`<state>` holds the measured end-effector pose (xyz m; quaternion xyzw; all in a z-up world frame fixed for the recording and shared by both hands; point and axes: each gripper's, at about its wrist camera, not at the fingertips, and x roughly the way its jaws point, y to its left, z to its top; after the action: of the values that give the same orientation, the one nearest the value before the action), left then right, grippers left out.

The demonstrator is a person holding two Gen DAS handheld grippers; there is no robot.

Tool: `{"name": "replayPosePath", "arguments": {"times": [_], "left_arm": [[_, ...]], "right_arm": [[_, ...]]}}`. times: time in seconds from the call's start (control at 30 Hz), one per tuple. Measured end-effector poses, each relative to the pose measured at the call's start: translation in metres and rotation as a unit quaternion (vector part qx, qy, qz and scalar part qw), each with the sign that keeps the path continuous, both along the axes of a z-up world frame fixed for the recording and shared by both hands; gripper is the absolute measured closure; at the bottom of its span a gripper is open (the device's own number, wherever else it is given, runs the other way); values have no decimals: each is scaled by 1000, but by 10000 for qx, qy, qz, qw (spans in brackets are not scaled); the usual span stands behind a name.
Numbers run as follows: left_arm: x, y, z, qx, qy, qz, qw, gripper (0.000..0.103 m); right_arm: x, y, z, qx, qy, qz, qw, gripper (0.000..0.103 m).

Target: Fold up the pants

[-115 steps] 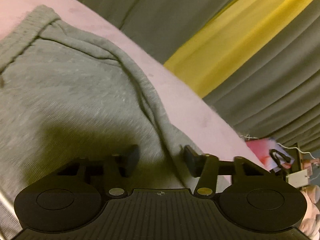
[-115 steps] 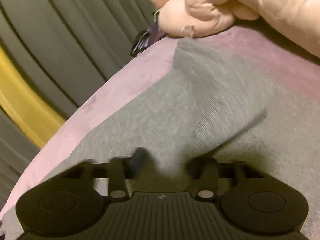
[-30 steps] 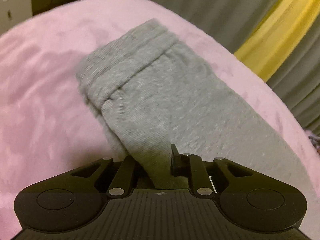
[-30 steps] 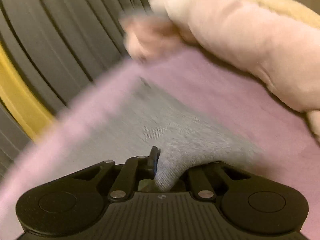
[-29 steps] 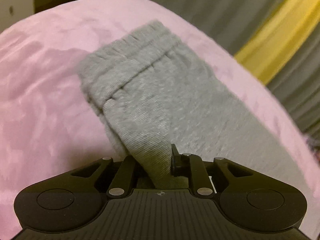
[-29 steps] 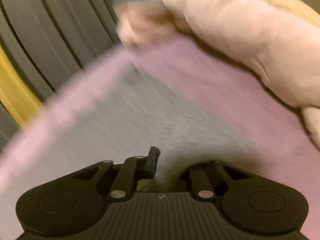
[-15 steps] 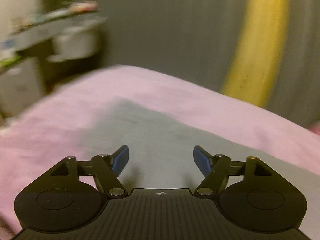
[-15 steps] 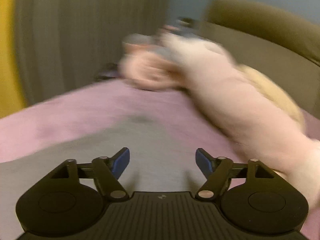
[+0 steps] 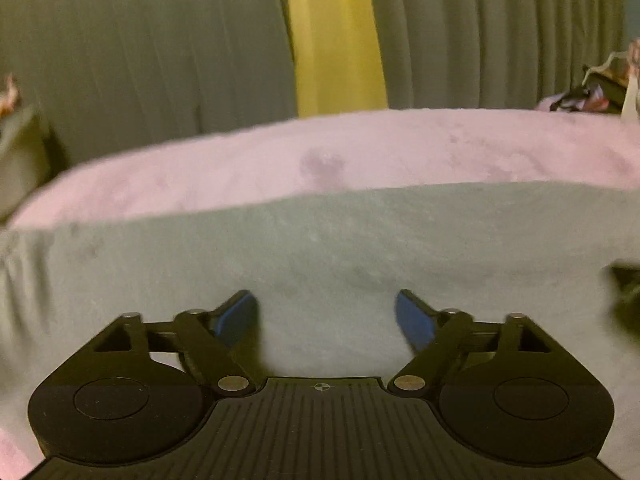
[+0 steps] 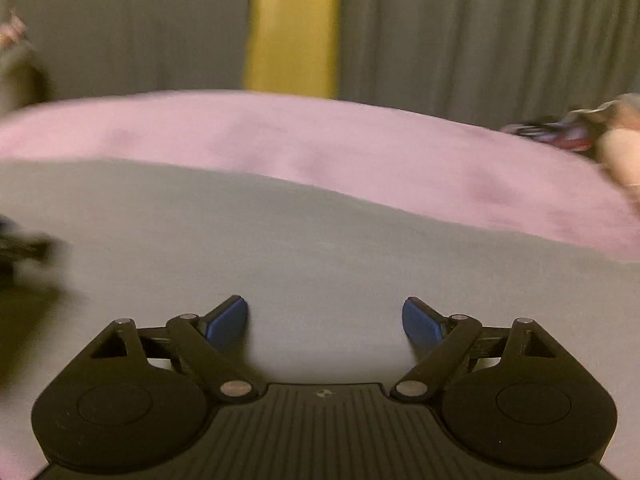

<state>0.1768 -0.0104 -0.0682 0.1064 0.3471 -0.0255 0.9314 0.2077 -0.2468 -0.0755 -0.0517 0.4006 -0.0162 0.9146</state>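
While the grey pants lie flat across the pink blanket, both grippers hover over them, left and right, jaws just sprung wide with nothing between. No writing is legible anywhere. At twelve o'clock a yellow strip splits grey curtains; blurred clutter sits at two.
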Motion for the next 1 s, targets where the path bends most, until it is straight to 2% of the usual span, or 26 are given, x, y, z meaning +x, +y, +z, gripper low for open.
{"name": "replayPosePath", "arguments": {"times": [0.13,0.2,0.27,0.37,0.4,0.47,0.5,0.57,0.6,0.67,0.77,0.83,0.93,1.0], "left_arm": [[3,28,0,50,-174,256,9995,7],[10,47,1,-87,-175,450,9988,2],[10,60,2,-271,-143,471,9984,0],[17,74,0,-250,-249,564,9978,0],[17,78,4,-315,-247,617,9973,0],[19,89,9,-231,-267,1022,9941,0],[22,96,11,-31,-227,1347,9906,0],[27,110,16,258,-14,1892,9816,2],[24,116,22,257,16,1990,9797,3],[14,121,36,44,25,1828,9831,3],[-10,110,58,-316,-76,1314,9908,3],[-25,97,67,-528,-63,1033,9932,3],[-40,76,64,-765,194,865,9931,3],[-45,68,56,-876,491,957,9903,3]], "right_arm": [[5,-82,-7,-98,-315,-426,9985,4],[1,-119,-11,-379,-363,-670,9964,4],[-13,-159,-15,-73,-385,-824,9958,4],[-30,-212,-16,348,-284,-1241,9913,4],[-34,-226,-16,352,-240,-1433,9888,4],[-50,-249,-14,222,-230,-1773,9836,4],[-54,-257,-11,107,-196,-1891,9817,4],[-57,-269,-10,-314,-16,-2402,9702,4],[-72,-274,-8,-360,79,-2681,9627,4],[-102,-273,6,167,-197,-2844,9584,4],[-144,-259,23,1016,-784,-2536,9588,4],[-158,-247,21,1563,-808,-2346,9560,4],[-161,-249,0,2452,-473,-2302,9406,4],[-164,-260,-6,2575,-552,-2491,9320,4]]}}
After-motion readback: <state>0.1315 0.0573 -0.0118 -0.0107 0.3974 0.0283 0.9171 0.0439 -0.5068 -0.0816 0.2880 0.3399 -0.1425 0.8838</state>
